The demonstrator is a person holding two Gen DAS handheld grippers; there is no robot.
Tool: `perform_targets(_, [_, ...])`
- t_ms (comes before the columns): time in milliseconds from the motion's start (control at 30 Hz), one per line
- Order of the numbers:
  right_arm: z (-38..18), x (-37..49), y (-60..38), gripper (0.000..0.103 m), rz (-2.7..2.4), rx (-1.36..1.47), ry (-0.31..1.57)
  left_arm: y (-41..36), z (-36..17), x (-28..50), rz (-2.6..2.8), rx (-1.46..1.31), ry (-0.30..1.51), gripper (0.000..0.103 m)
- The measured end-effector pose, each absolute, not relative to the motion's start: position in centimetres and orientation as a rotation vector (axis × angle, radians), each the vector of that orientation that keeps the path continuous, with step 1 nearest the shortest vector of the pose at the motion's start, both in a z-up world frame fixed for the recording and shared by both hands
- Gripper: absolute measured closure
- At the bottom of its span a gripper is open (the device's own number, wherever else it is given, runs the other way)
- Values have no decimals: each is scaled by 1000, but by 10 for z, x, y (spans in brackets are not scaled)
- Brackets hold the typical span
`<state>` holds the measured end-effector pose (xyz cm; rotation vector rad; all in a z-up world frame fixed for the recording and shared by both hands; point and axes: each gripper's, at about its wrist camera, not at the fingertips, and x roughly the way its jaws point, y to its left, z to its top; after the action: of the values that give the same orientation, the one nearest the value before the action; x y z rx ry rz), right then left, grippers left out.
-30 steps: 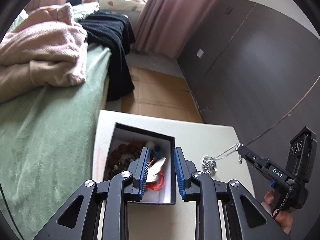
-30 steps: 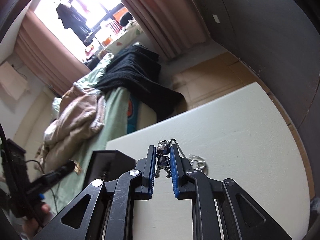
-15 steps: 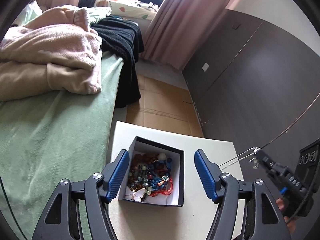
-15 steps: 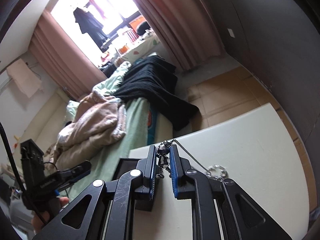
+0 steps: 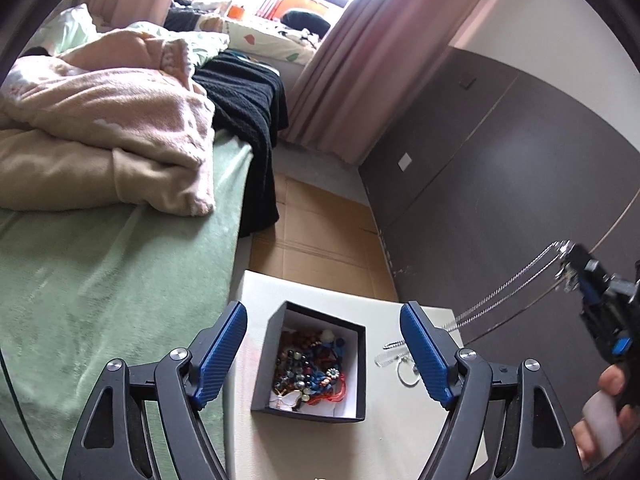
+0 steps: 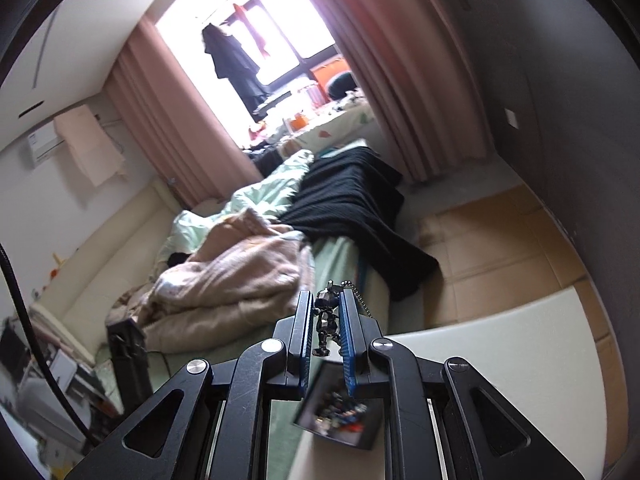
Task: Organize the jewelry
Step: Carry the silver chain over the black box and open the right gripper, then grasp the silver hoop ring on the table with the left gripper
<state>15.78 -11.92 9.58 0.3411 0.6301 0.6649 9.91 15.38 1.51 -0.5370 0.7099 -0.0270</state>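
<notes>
Lifted off the table [image 5: 400, 440], the necklace [image 5: 508, 292] now hangs pinched by its charm in the right tongs [image 6: 327, 320], ready for the box [image 5: 320, 412]; the left tongs [image 5: 324, 356] are spreading, empty.

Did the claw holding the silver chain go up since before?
Yes. The right gripper has risen: earlier it sat near the white table, and now it hangs high against the dark wall, stretching the necklace upward.
</notes>
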Motion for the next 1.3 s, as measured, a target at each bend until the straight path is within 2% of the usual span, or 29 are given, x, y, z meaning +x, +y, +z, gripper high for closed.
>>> perform_targets(267, [135, 151, -73, 89, 735, 289, 593, 175, 17, 91, -5, -586, 691, 22])
perform_targets(567, [133, 149, -38, 89, 785, 259, 606, 184, 16, 88, -3, -593, 691, 22])
perform_targets(967, [12, 173, -10, 88, 761, 235, 900, 191, 12, 87, 30, -608, 700, 22])
perform_targets(1133, [-18, 174, -36, 87, 704, 238, 977, 181, 13, 93, 29, -572, 717, 22])
perform_targets(1200, [-20, 174, -58, 73, 667, 248, 981, 173, 13, 97, 14, -557, 725, 22])
perform_targets(1233, [-20, 174, -70, 57, 640, 255, 977, 166, 13, 99, 3, -545, 732, 22])
perform_targets(1267, [-19, 174, -84, 47, 605, 263, 965, 162, 12, 100, -2, -538, 736, 22])
perform_targets(1300, [-18, 174, -92, 45, 581, 266, 957, 155, 12, 103, -11, -526, 742, 22])
